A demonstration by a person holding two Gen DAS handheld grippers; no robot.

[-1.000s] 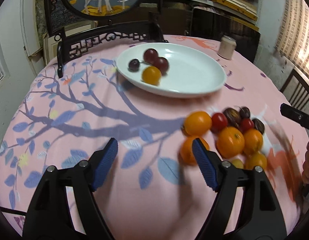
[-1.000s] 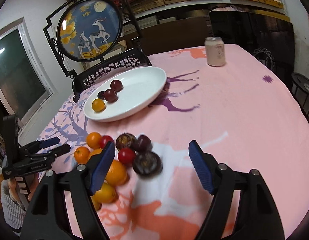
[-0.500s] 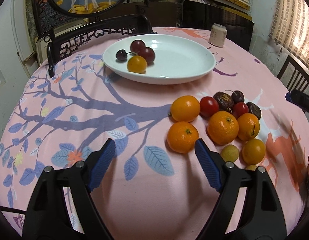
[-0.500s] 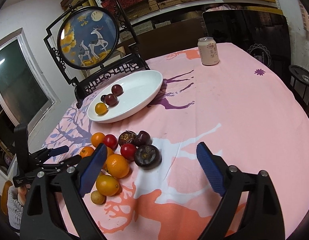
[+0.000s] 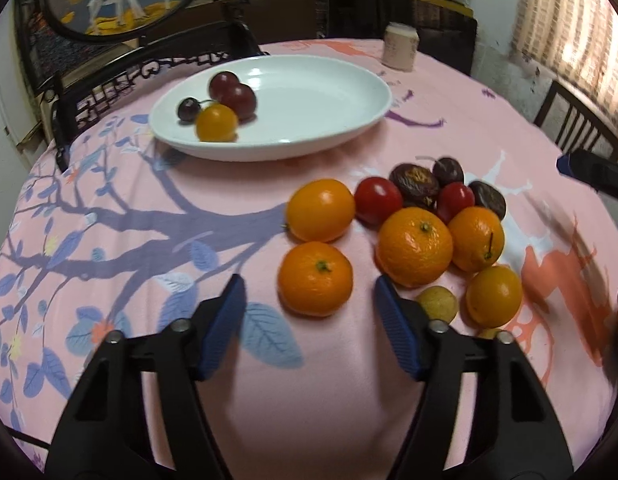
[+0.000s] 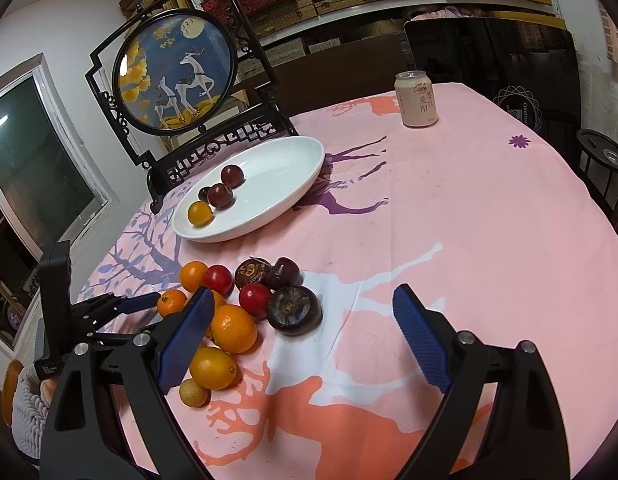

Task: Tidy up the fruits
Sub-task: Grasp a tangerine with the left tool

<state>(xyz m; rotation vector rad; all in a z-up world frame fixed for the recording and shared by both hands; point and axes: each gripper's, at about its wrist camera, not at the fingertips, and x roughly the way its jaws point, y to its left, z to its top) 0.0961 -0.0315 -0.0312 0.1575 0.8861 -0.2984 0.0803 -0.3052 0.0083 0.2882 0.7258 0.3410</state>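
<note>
A white oval plate [image 5: 333, 92] [image 6: 285, 168] holds two dark plums, a cherry and a small orange fruit [image 5: 217, 123]. A cluster of oranges, red tomatoes and dark fruits lies on the pink cloth [image 5: 413, 216] [image 6: 245, 300]. My left gripper [image 5: 309, 316] is open, its blue pads on either side of the nearest orange [image 5: 315, 278], just short of it. My right gripper [image 6: 301, 340] is open and empty above the cloth, with a dark round fruit [image 6: 295, 310] just ahead between its fingers. The left gripper also shows in the right wrist view [image 6: 121, 306].
A drink can [image 6: 416, 98] [image 5: 399, 51] stands at the far side of the round table. A framed deer picture on a black stand [image 6: 177, 76] stands behind the plate. Dark chairs [image 5: 581, 136] surround the table.
My left gripper has moved forward and right, so the nearest orange now sits between its pads. My right gripper has drawn back and risen a little from the fruit cluster.
</note>
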